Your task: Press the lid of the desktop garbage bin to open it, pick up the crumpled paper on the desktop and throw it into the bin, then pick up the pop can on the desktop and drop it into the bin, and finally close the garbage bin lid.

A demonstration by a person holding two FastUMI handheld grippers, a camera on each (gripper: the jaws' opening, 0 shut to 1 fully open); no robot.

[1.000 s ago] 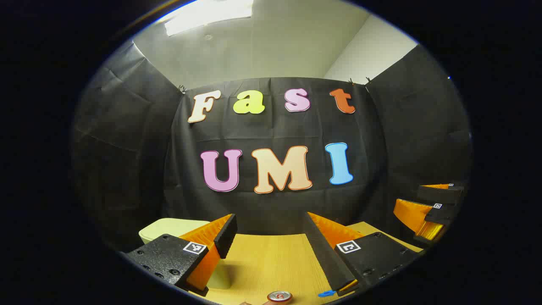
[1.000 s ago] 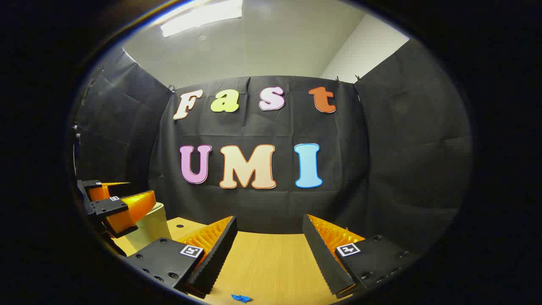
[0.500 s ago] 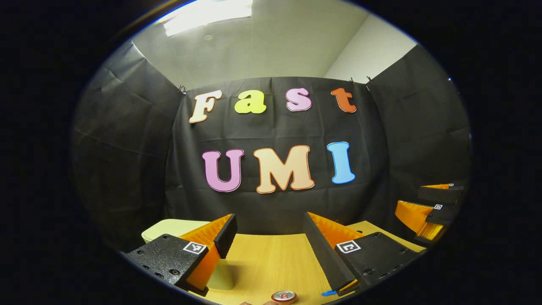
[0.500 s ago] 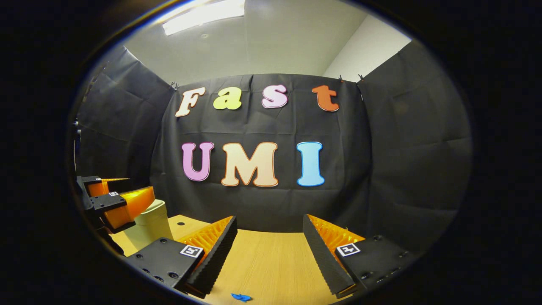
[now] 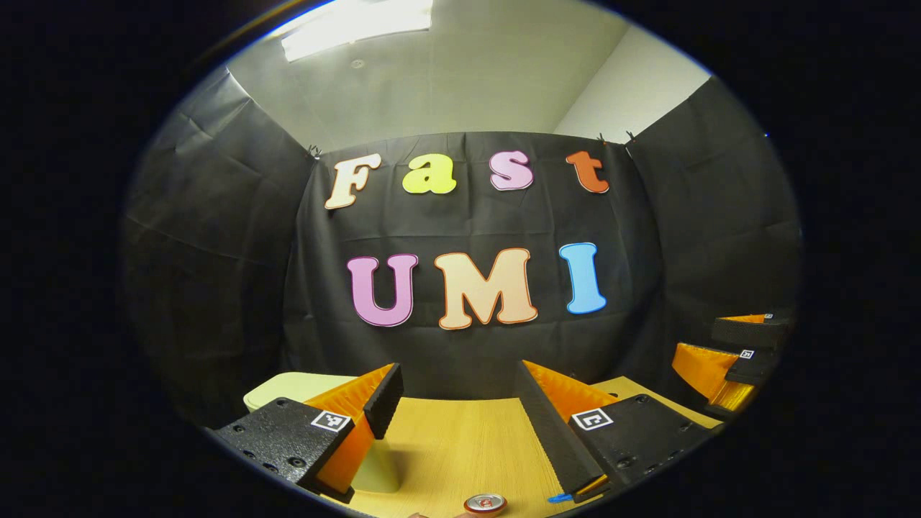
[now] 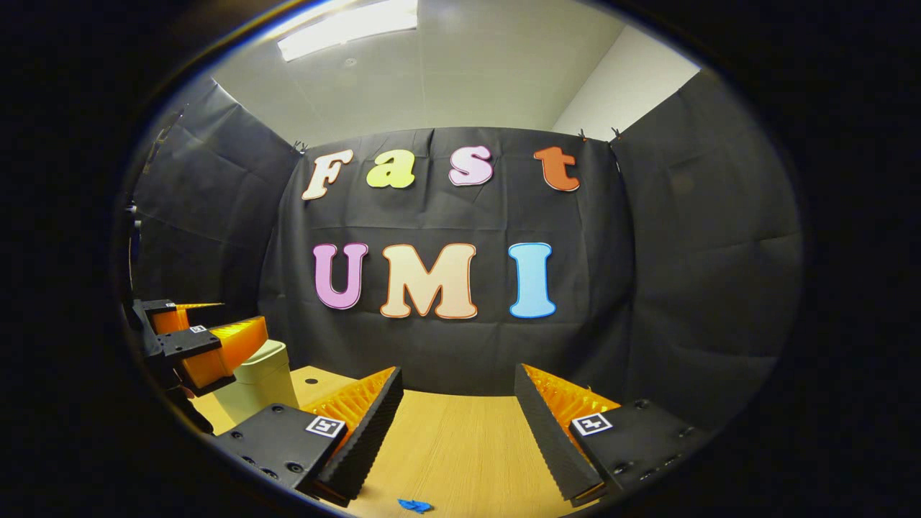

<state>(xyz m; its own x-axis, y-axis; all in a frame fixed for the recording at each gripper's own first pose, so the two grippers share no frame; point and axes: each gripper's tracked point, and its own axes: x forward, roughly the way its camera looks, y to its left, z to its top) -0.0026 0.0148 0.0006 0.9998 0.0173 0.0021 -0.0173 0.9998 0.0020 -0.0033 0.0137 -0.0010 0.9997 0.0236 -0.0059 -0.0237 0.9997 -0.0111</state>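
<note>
Little changed over the last second: slight drift only. Left gripper [image 5: 455, 392] spread wide, empty, above bin [image 5: 288, 385], lid down. Right gripper [image 6: 455, 396] likewise released. Can [image 5: 485, 503] on desk [image 5: 460, 439]; nothing begun.

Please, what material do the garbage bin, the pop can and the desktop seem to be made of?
Garbage bin: probably plastic; pale green, smooth, matte, with rounded edges and a closed lid.
Pop can: apparently metal; its visible top rim is silvery and shiny around a red area.
Desktop: looks like light wood or wood-pattern laminate; fine parallel grain lines, low sheen. Which one, the pictures leave open.
</note>
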